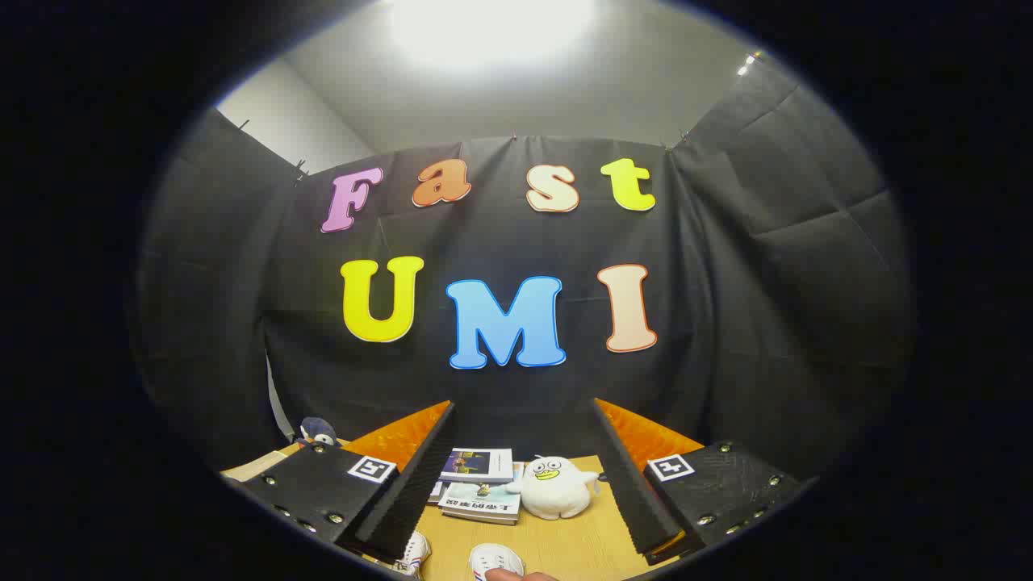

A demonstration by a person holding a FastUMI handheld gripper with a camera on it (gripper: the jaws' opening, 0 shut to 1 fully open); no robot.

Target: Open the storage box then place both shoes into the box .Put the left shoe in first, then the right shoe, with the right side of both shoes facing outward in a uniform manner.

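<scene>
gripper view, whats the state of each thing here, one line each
tongs: open, holding nothing, raised above the table
white shoes: on the wooden table just below the tongs, not yet picked up
white plush duck: sitting upright beside the books
books: closed, stacked flat
dark plush toy: at the table's far corner

Gripper point(516, 484) fingers spread wide; bare table point(581, 549) between them; books point(482, 484) and plush point(555, 487) block beyond.

The printing on the book point(482, 501) covers is too small to read; the gripper point(520, 476) tags carry only coded squares
</scene>
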